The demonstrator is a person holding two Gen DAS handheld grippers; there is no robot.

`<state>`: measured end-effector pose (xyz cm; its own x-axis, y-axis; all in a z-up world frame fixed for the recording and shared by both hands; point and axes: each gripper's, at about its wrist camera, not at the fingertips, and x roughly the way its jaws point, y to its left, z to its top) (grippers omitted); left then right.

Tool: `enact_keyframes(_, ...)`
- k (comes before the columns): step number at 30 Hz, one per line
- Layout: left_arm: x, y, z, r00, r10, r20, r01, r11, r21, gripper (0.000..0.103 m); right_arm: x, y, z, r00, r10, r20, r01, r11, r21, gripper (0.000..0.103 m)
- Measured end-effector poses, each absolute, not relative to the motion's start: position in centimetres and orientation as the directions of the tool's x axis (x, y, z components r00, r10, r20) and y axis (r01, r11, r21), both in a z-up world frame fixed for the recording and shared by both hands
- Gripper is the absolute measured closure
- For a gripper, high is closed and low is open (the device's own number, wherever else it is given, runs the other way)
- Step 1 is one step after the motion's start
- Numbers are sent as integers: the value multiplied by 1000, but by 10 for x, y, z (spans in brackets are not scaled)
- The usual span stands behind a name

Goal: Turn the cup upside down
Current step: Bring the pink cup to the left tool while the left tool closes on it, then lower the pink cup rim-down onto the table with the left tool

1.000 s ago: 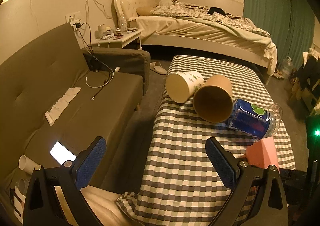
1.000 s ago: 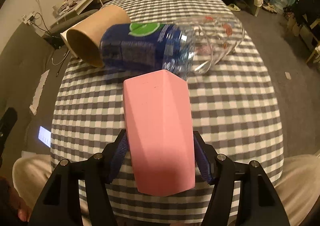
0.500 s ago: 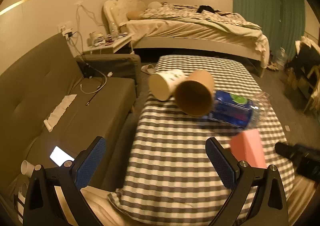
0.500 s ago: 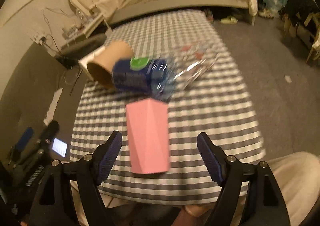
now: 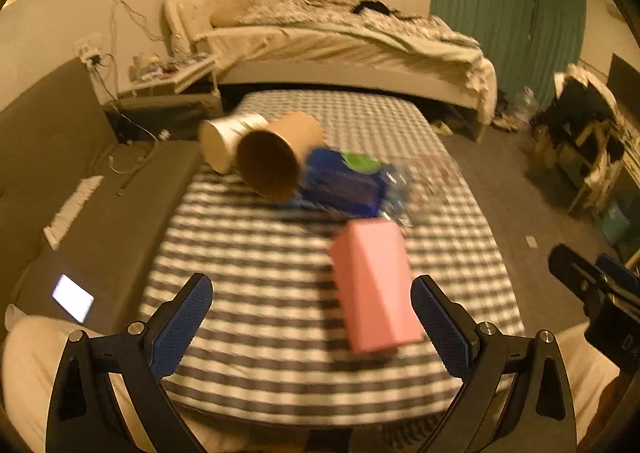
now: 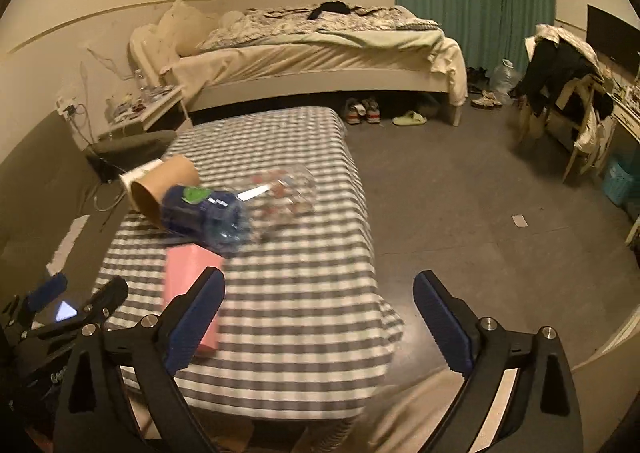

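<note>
Left gripper [image 5: 310,327]: jaws wide apart, nothing between them.
Pink cup [image 5: 374,285]: stands free on the checked table [image 5: 256,333], just inside the left gripper's right jaw; closed end seemingly upward, so the flip looks done.
Right gripper [image 6: 318,323]: jaws spread wide, holding nothing; cup just outside its left jaw.
Remaining: apparently only pulling away.

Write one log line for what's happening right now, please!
pink cup: standing on checkered table | left gripper: open | right gripper: open, apart from cup
</note>
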<state>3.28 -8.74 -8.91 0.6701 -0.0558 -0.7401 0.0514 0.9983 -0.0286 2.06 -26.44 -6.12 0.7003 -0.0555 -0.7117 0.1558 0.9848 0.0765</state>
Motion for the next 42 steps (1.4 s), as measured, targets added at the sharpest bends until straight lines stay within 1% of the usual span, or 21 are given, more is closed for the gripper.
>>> enact_keyframes(2,33,-97,-100,651,-61,-757,61,998,-29,1,20,-273,-69,691,-51,-721,170,981,94,7)
enact_keyframes(9,38,-117,-139,565,-122,-816,84,992,-91,1,23,-295,-93,662,-66,-747,222,969,111,7)
enact_keyframes(12,42,-121,-147,560,-126,-819,95,992,-88,4,25,-304,-102,645,-63,-762,241,962,125,7)
enact_keyframes(15,47,-124,-153,540,-138,-830,113,989,-91,20,29,-312,-111,625,-48,-779,257,955,148,7)
enact_keyframes(16,50,-125,-158,517,-139,-844,122,989,-88,32,31,-314,-113,621,-43,-783,260,953,154,7)
enact_keyframes(17,51,-125,-161,504,-136,-853,125,989,-84,41,32,-314,-114,618,-40,-785,262,952,157,7)
enact_keyframes(18,50,-126,-160,511,-127,-850,130,989,-69,43,34,-314,-115,616,-36,-787,262,951,162,7)
enact_keyframes(19,50,-127,-159,511,-142,-848,153,986,-73,48,35,-314,-116,617,-31,-787,260,951,167,7)
enact_keyframes(23,50,-124,-151,499,-164,-851,174,981,-87,48,39,-311,-117,617,-11,-787,246,952,180,7)
enact_keyframes(28,47,-116,-128,510,-141,-848,205,978,-39,48,38,-308,-115,622,-4,-783,235,955,182,7)
enact_keyframes(34,55,-105,-105,535,-137,-834,195,980,-36,49,36,-308,-116,618,0,-786,241,952,190,7)
enact_keyframes(37,65,-104,-106,537,-123,-834,183,983,-27,50,35,-309,-116,616,-1,-788,244,951,189,7)
enact_keyframes(42,72,-100,-105,546,-138,-827,173,984,-49,50,34,-308,-117,614,-6,-789,239,954,178,7)
